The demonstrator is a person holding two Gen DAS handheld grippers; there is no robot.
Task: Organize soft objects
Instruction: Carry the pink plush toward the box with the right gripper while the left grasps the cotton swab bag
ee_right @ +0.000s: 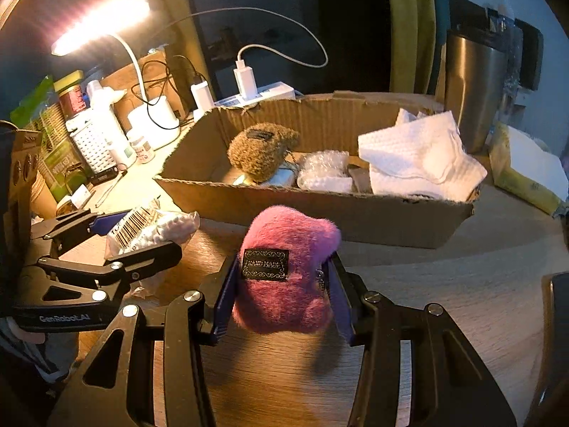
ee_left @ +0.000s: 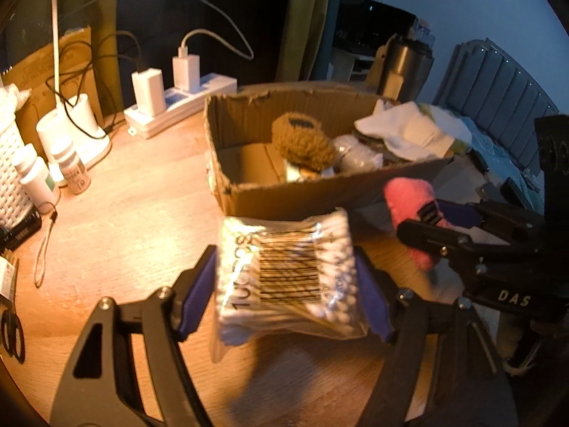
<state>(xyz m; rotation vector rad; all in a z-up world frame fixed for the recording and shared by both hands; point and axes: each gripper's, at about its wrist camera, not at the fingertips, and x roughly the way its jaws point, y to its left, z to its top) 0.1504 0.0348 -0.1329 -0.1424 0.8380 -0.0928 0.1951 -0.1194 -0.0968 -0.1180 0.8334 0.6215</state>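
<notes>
The fingers of both grippers are clamped on soft loads. The left gripper (ee_left: pixel 286 281) has its 2 blue pads pressed against the sides of a clear pack of cotton swabs (ee_left: pixel 284 277), barcode facing up, held just above the wooden table (ee_left: pixel 135 213). The right gripper (ee_right: pixel 282 293) pinches a pink plush pouch (ee_right: pixel 288 270) with a black sewn label, also clear of the table and just in front of the cardboard box (ee_right: pixel 355 213).

The step in hand looks like carrying both items to the box. To do it well, each load should clear the near wall before it is let go — the torn cardboard rim could catch the swab pack's loose plastic edge. The open floor at the box's left end seems the best spot for the swabs; the pouch could go beside the brown one. Releasing 1 at a time would keep the 2 grippers, which sit near each other, from knocking together. The squeeze on the swab pack should stay light, since the sticks inside may bend.

Counted: 2 grippers, 1 swab pack, 1 pink pouch, 1 box. Inside the box — 1 brown plush pouch (ee_right: pixel 261 153), 1 bundle of bubble wrap (ee_right: pixel 323 170), 1 folded white cloth (ee_right: pixel 419 156); other bits beneath are too hidden to count. Behind, 2 white chargers (ee_left: pixel 147 89) stand in 1 power strip (ee_left: pixel 185 103).
</notes>
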